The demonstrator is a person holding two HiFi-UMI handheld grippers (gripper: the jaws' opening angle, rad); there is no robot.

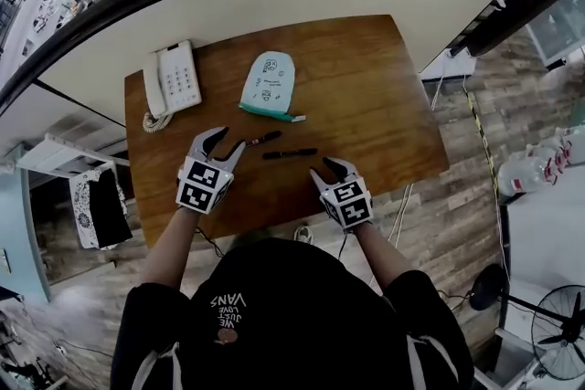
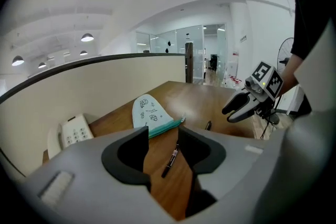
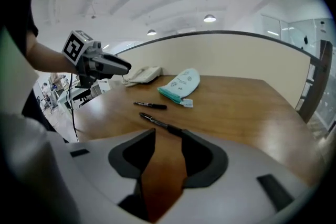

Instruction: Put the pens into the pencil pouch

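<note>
At the upper left of the head view a telephone [image 1: 172, 82] sits on the wooden table [image 1: 393, 114], out of the way of the work. Below it, at centre left, the left gripper [image 1: 229, 140] hangs low over the wood with its jaws spread and nothing between the pads; its own view shows only bare table and, further ahead in the gap, the upper pen [image 2: 171, 157]. That upper pen [image 1: 263, 140] lies just right of the left tips, its long axis running left to right with a slight climb to the right, so it lies almost in line with the way these tongs point; I judge they would need to turn across it to grip its barrel. Above centre lies the pencil pouch [image 1: 271, 85], its teal zip edge turned toward the pens and a little apart from them; whether the zip is open I cannot tell. The lower pen [image 1: 290, 154] lies level across the frame, just below the upper one. Its right end is just beside the right gripper [image 1: 326, 168], whose jaws also stand apart and empty, with that pen [image 3: 160, 124] just past their tips. Each pen thus has its own nearer hand: left for the upper, right for the lower.
</note>
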